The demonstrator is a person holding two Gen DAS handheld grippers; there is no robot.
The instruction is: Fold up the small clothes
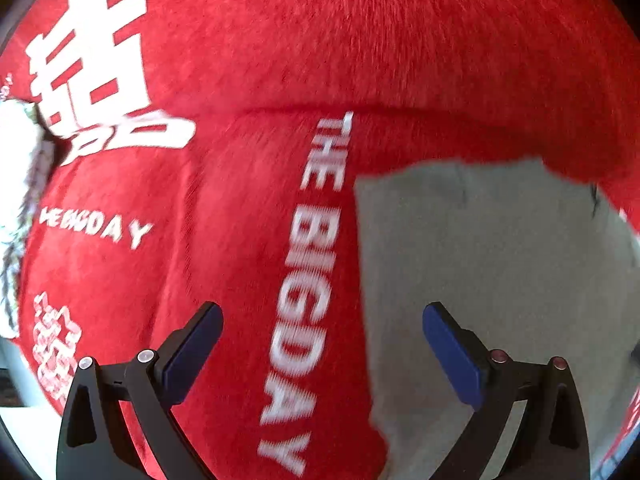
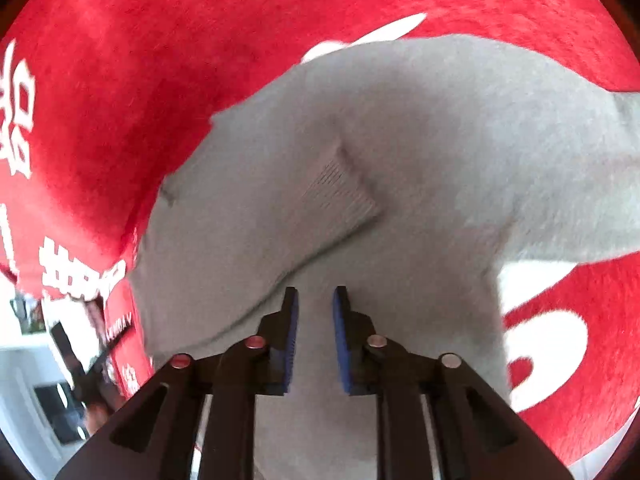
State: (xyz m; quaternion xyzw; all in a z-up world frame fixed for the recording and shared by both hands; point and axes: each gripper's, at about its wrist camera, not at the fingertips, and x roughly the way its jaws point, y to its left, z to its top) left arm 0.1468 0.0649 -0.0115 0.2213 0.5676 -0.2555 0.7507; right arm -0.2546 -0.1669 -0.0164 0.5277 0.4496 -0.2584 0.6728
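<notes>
A small grey garment (image 2: 400, 152) lies on a red plush cloth (image 2: 140, 60) with white lettering. In the right wrist view it fills the middle, with a ribbed patch (image 2: 340, 192) and a fold across it. My right gripper (image 2: 316, 304) hovers right over the grey garment with its jaws nearly closed, a narrow gap between the blue pads, nothing clearly pinched. In the left wrist view my left gripper (image 1: 322, 316) is wide open and empty, above the edge where the grey garment (image 1: 480, 248) meets the red cloth (image 1: 360, 40).
The red cloth carries white print reading "THE BIGDAY" (image 1: 304, 280) and large white characters (image 1: 92, 64). At the left edge, a white lacy item (image 1: 20, 200). Room furniture shows past the cloth's edge at lower left (image 2: 40, 380).
</notes>
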